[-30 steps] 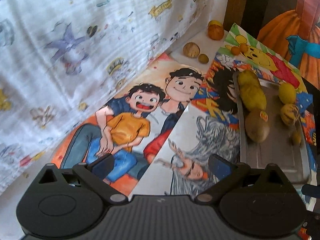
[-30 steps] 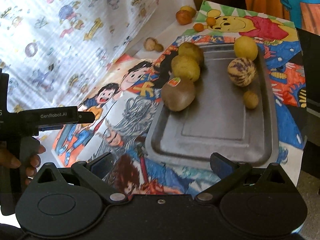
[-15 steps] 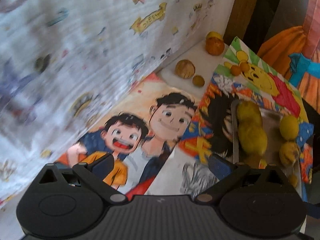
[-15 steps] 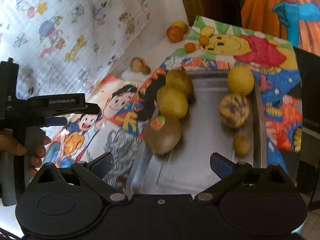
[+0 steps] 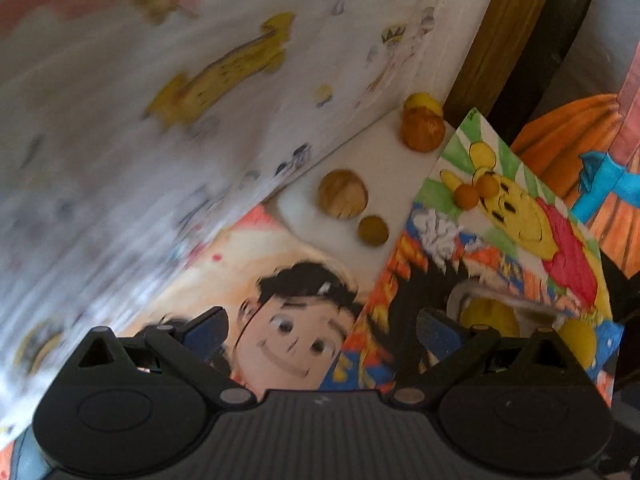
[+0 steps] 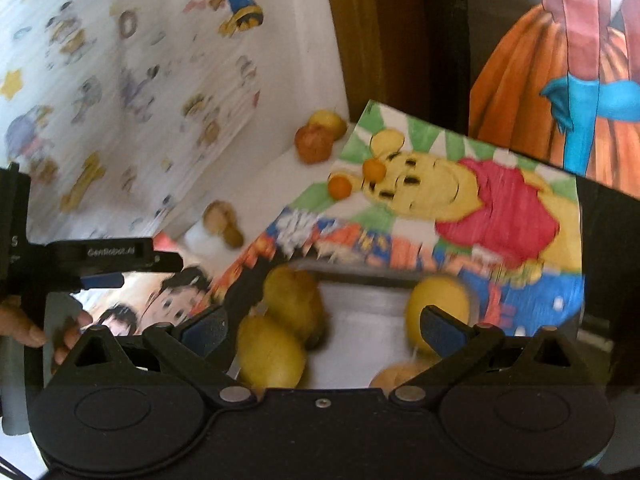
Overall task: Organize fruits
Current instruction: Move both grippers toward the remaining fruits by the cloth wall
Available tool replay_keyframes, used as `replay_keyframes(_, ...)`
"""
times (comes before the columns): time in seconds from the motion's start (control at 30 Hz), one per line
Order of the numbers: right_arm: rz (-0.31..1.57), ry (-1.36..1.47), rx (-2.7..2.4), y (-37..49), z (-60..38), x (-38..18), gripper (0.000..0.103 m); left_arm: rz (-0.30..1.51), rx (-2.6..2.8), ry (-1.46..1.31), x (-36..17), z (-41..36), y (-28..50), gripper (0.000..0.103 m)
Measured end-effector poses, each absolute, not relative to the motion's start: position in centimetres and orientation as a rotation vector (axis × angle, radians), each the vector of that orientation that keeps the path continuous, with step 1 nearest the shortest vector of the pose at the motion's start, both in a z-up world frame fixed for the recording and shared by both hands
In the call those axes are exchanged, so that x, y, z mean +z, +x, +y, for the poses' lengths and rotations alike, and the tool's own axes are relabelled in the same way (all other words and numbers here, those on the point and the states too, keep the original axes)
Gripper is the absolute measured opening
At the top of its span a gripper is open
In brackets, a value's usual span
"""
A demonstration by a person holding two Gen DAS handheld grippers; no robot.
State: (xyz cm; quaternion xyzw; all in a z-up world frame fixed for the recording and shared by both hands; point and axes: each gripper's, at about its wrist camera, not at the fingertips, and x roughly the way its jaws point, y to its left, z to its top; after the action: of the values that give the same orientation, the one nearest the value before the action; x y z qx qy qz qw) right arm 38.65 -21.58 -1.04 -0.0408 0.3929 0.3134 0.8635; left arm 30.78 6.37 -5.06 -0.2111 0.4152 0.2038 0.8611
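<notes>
Several cartoon posters (image 5: 520, 216) under tray (image 6: 360, 280)

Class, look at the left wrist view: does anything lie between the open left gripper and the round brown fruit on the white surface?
Nothing visible: only flat cartoon drawings lie between the left gripper and the round brown fruit.

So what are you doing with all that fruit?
A person is sorting fruit with a gripper in each hand. Both the left gripper and the right gripper are open and hold nothing right now. Several yellow fruits already sit in the metal tray. A walnut, an orange fruit and two tiny orange ones wait outside it.
</notes>
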Motion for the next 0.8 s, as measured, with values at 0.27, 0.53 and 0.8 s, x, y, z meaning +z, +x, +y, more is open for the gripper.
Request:
replay_keyframes(0.27,0.788,-0.141,0.671,42.7,-20.0,-0.2,0.102,0.856,0.385,-0.473,-5.6,7.3,34.9,0.102)
replay_keyframes(0.53,0.808,-0.165,0.69,45.5,-18.6,-0.5,0.102,0.868,0.358,-0.514,-6.9,7.8,37.4,0.102)
replay_keyframes(0.8,0.83,-0.187,0.715,47.9,-16.7,-1.5,0.102,0.883,0.33,-0.528,-8.0,8.0,39.3,0.102)
